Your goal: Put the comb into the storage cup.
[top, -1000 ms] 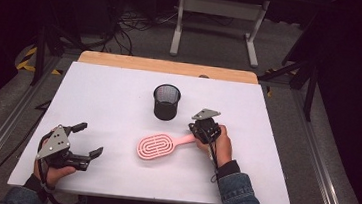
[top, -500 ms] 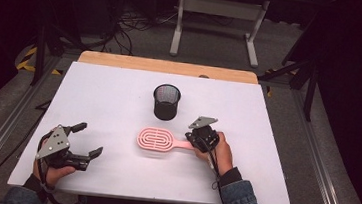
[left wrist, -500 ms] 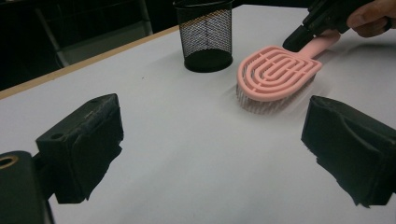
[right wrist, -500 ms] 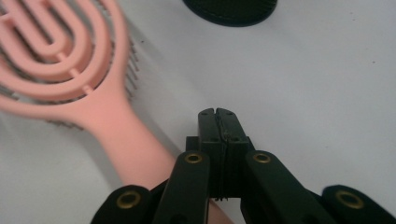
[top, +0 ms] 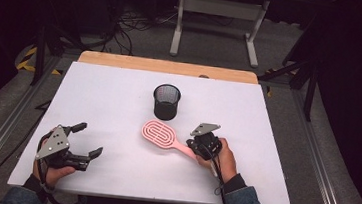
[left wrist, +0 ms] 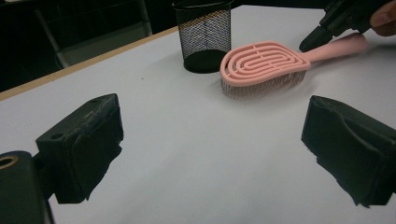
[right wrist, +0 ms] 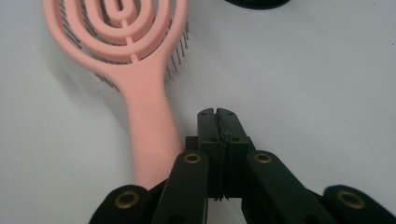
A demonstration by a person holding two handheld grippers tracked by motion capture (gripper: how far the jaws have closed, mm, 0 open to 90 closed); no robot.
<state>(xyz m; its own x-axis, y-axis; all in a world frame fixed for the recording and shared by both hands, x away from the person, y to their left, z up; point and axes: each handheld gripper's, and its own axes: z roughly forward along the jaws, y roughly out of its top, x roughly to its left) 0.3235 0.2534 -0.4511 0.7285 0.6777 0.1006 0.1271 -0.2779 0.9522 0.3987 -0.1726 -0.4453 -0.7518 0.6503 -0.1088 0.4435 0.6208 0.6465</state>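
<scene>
Right gripper (top: 196,144) low, fingers together, against the pink hairbrush (top: 161,135) handle

The high view looks forward and down from above the near edge of the white table (top: 119,101), taking in its whole top. The left gripper view sits low and close, facing the pink brush (left wrist: 261,63) from its head side. The right gripper view looks steeply down beside the same brush's (right wrist: 140,107) handle.
</scene>
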